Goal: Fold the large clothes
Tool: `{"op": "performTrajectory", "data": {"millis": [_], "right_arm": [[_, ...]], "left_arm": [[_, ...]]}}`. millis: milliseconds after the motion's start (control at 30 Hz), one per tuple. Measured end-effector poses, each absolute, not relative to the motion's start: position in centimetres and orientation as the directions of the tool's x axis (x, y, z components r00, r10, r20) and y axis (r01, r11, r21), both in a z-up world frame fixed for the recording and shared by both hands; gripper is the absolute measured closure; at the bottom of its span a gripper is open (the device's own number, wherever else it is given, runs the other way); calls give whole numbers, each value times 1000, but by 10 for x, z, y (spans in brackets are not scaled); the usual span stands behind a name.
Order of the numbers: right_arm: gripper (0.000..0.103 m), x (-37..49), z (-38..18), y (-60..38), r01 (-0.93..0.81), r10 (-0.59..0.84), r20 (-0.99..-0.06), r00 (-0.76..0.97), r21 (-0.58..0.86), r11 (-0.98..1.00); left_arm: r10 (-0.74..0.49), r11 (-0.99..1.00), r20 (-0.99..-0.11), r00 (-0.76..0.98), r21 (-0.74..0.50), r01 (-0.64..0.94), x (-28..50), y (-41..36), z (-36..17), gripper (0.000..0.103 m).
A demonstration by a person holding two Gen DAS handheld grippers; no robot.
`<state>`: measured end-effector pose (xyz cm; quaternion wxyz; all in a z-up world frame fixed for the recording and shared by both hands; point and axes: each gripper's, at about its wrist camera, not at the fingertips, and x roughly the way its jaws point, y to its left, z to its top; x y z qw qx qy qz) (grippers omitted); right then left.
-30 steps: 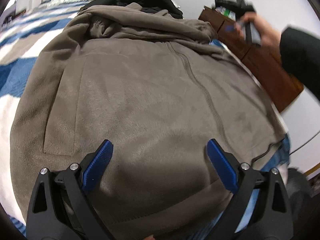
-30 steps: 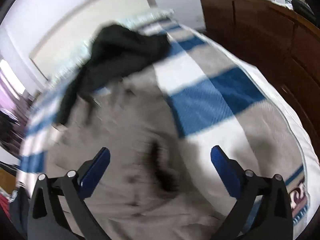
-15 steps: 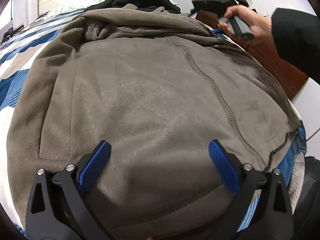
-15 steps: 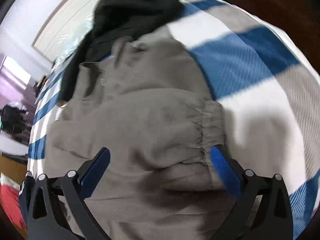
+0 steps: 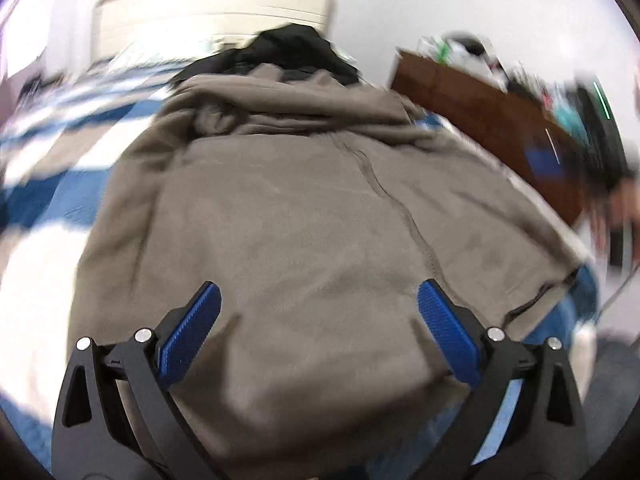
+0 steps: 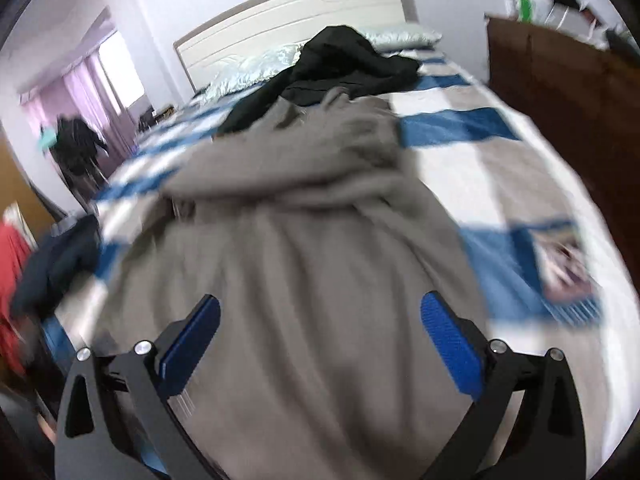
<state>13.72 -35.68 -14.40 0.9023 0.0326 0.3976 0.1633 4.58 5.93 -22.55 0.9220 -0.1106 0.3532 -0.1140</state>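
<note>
A large grey-brown fleece jacket (image 5: 288, 216) lies spread on a bed, zipper seam running down its front, sleeves bunched across the top. My left gripper (image 5: 320, 328) hovers open above its lower hem, nothing between the blue pads. In the right wrist view the same jacket (image 6: 320, 264) fills the middle, and my right gripper (image 6: 320, 336) is open above it, holding nothing. The right gripper also shows blurred at the far right of the left wrist view, in a hand (image 5: 624, 200).
A black garment (image 6: 340, 64) lies heaped beyond the jacket near the headboard (image 6: 288, 20). The blue and white striped bedcover (image 6: 480, 152) stretches to the right. A brown wooden dresser (image 5: 480, 120) stands beside the bed. Dark clothing (image 6: 60, 256) hangs off the bed's left edge.
The right gripper has pulled back from the sleeve cuff toward the near end of the jacket and now sees the whole bed. The left gripper has lifted and tilted up slightly.
</note>
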Motion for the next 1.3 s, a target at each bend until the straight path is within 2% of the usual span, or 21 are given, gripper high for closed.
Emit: {"op": "performTrajectory", "data": {"millis": [100, 233, 300, 400, 533, 700, 767, 967, 1200, 1300], "right_arm": [[5, 84, -180, -403, -171, 232, -730, 643, 159, 972], [5, 48, -211, -444, -37, 173, -721, 671, 200, 979], [5, 39, -218, -455, -21, 186, -715, 674, 233, 972], [5, 34, -212, -463, -33, 247, -657, 712, 320, 947], [5, 45, -212, -447, -128, 330, -666, 669, 334, 934], [5, 62, -223, -432, -139, 359, -694, 625, 353, 925], [5, 68, -228, -432, -97, 315, -716, 623, 328, 940], [4, 79, -228, -432, -65, 356, -698, 621, 408, 911], [4, 81, -222, -414, -168, 549, -621, 559, 563, 809], [4, 81, -224, -417, -129, 539, -616, 575, 582, 803]], "left_arm": [[-271, 937, -616, 739, -344, 56, 19, 80, -227, 7], [-228, 955, -622, 749, -294, 47, -20, 95, -226, 7], [-196, 962, -631, 751, -273, 23, -28, 104, -223, 7], [-175, 959, -628, 758, -283, -13, -32, 121, -216, 7], [-147, 952, -628, 764, -299, -63, -26, 155, -212, 7], [-172, 958, -658, 733, -285, -30, 0, 168, -218, 7], [-203, 958, -675, 709, -288, 0, 11, 166, -225, 7], [-261, 946, -705, 659, -322, 31, 37, 161, -244, 7], [-418, 890, -657, 627, -436, 137, 46, 142, -243, 7], [-395, 900, -680, 618, -422, 111, 49, 139, -249, 7]]}}
